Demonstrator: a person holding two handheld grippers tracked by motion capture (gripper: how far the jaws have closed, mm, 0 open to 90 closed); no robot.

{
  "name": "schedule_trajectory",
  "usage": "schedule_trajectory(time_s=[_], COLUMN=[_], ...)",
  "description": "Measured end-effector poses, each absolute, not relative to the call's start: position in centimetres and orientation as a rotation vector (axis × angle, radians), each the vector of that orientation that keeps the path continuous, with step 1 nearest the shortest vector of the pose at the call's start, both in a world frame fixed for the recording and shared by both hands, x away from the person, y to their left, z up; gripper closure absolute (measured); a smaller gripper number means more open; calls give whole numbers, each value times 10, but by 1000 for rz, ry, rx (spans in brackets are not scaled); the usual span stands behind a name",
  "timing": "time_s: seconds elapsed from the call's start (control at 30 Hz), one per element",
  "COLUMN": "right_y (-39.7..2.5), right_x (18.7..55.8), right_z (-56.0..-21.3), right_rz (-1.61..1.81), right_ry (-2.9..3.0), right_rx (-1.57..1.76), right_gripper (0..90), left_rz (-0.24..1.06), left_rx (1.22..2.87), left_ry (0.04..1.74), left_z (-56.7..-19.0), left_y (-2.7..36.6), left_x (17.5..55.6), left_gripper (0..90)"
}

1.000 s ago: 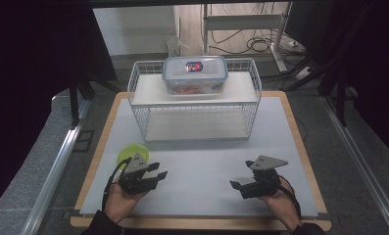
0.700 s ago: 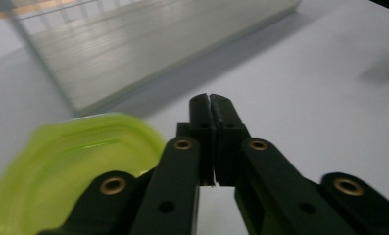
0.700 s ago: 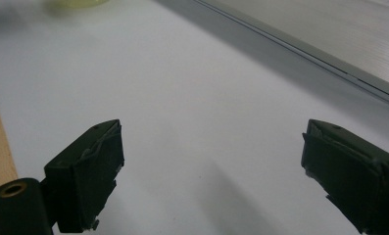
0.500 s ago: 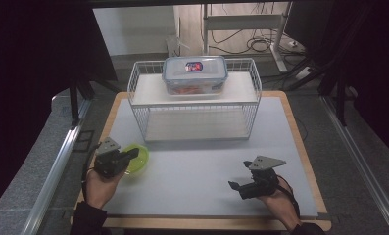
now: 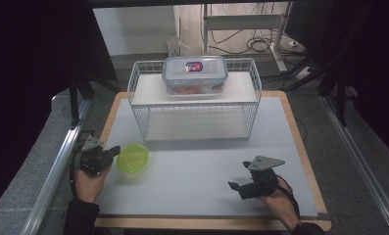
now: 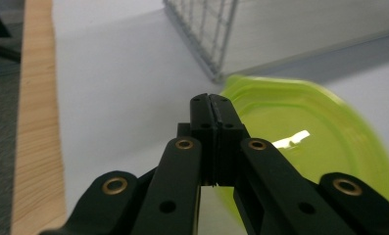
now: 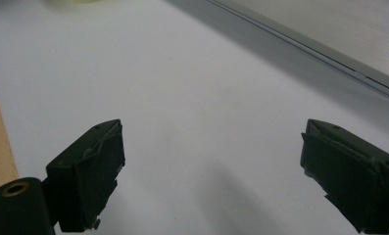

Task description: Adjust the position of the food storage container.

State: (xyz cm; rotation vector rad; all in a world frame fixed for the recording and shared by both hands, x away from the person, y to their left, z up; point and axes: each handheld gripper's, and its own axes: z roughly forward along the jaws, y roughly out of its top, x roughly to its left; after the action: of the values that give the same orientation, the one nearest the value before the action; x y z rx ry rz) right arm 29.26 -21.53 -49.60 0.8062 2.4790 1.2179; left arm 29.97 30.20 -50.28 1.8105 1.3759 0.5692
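Observation:
A lime-green plastic bowl (image 5: 133,158) sits on the white mat at the front left, and looms large in the left gripper view (image 6: 309,142). My left gripper (image 5: 115,151) is held at the bowl's left side and points at its rim. Its jaws are pressed together (image 6: 211,105) with nothing seen between them, the tips right beside the rim. Over bare mat at the front right, my right gripper (image 5: 234,186) is open, its jaws wide apart (image 7: 211,166) and holding nothing.
A white wire rack (image 5: 142,128) stands at the back middle, its corner close ahead in the left gripper view (image 6: 206,34). On its upper shelf rests a clear lidded food box (image 5: 195,73). The wooden table edge (image 5: 302,147) frames the mat.
My left gripper swung from the front of the bowl round to its left side, and its jaws went from open to shut. The bowl and my right gripper stayed put.

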Motion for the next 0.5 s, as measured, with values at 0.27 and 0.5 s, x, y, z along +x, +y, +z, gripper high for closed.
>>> schedule_trajectory(time_s=[0.27,0.5], right_y=[-215,-214], right_x=[293,293], right_z=[-497,-498], right_rz=[1206,1199], right_ry=[2496,2504], right_rx=[795,789], right_gripper=[93,94], left_rz=[551,526], left_rx=[1829,1852], left_ry=[1406,1385], left_z=[-511,-513], left_y=[302,293], left_x=[302,305], left_gripper=[900,900])
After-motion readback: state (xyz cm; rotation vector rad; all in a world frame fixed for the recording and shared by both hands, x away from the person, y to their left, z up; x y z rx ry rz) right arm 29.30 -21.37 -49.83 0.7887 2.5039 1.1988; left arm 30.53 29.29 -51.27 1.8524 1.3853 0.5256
